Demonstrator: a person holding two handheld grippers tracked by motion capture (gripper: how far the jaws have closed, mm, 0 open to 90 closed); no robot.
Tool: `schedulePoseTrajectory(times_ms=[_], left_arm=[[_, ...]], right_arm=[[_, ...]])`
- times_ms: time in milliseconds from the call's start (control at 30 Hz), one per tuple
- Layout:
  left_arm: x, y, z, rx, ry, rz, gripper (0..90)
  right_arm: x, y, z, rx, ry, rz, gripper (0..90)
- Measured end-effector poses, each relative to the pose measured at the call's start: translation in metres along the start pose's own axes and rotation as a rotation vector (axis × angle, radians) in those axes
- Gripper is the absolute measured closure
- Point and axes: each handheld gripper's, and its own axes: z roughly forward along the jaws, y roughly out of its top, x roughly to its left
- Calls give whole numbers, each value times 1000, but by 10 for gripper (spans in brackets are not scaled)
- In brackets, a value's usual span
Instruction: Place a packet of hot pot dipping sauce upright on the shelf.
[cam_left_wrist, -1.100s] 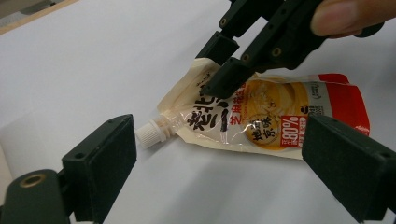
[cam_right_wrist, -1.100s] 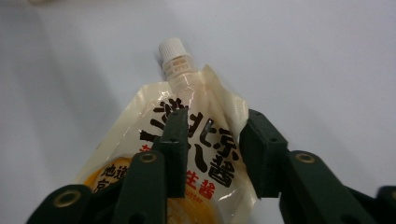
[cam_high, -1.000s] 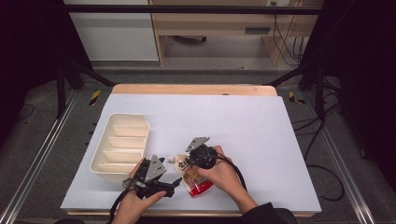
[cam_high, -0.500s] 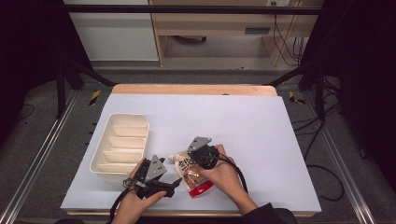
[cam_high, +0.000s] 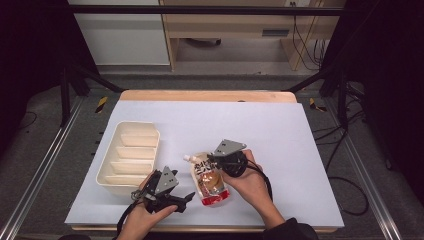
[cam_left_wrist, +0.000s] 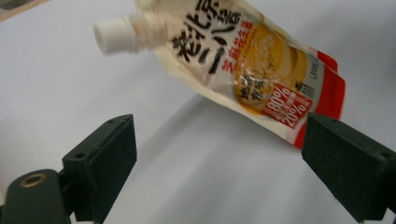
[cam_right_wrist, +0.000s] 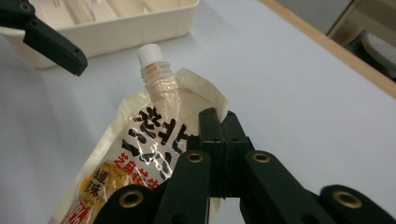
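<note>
Pinching the upper edge of a cream and red plastic spout pouch with black writing and a white screw cap, the right gripper has its two black jaws pressed together, with only the thin pouch film between them. These jaws have just been closing on that edge. The grip sits just beside the clear neck of the spout, on the side away from the cap. In the left gripper view the same pouch hangs tilted above the white table sheet, its cap end higher and its red bottom corner lower, and a shadow lies under it. The left gripper has its jaws wide apart and holds nothing; the pouch is beyond them, not between the pads. In the high view the right gripper is at the top of the pouch and the left gripper lies low just beside the pouch's lower part. A cream plastic tray with several compartments stands near, at the left of both hands, on the white sheet
</note>
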Motion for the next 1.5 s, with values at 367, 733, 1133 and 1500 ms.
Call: schedulePoseTrajectory(times_ms=[367,733,1133,1500], left_arm=[[7,17,-9,-20,-6,15,102],[34,50,-33,-41,3,70,104],[51,72,-37,40,-5,213,95],[47,79,-23,132,-67,330,129]], right_arm=[[-13,9,-25,-74,-19,3,900],[-8,15,-32,-91,11,-44,900],[0,20,-35,-104,42,-72,900],[10,27,-36,-114,88,-119,900]])
